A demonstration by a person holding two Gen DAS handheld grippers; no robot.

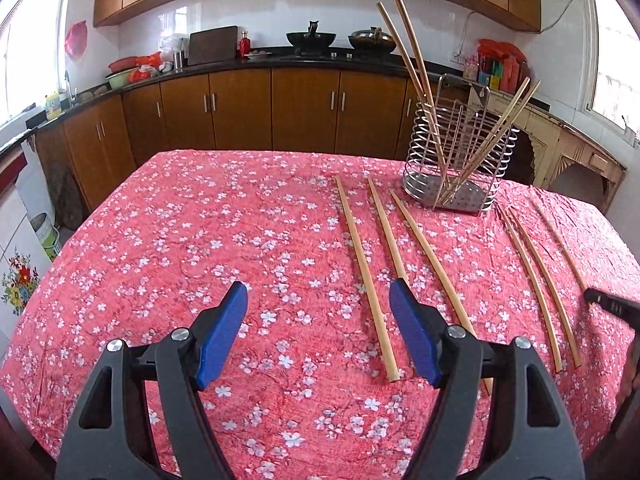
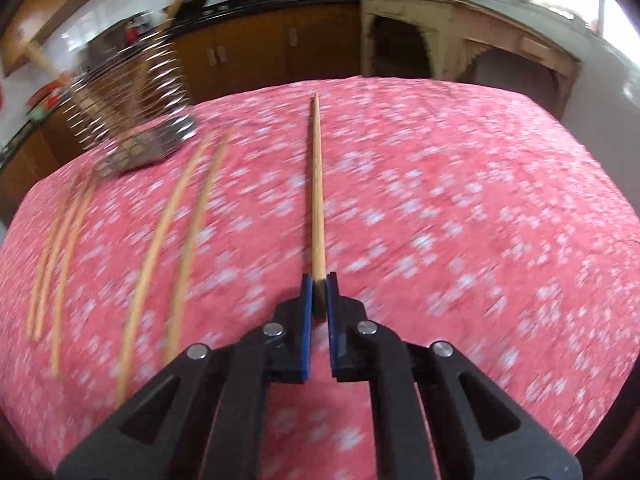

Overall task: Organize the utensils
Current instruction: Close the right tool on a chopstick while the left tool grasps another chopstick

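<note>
The right gripper (image 2: 319, 280) pinches one chopstick (image 2: 318, 184) in its jaws; the left gripper (image 1: 319, 294) hangs with jaws spread wide, near the wire holder (image 1: 460, 168) on the table (image 1: 200, 220).

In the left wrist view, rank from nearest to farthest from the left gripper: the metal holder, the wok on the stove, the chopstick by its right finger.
1. Chopstick, beside the left gripper's right finger.
2. Metal holder, right, far table edge.
3. Wok, on the back counter.

No legible text (either view)

Bamboo chopsticks (image 1: 366, 276) lie loose beside the wire holder (image 1: 456, 168), four standing inside.
</note>
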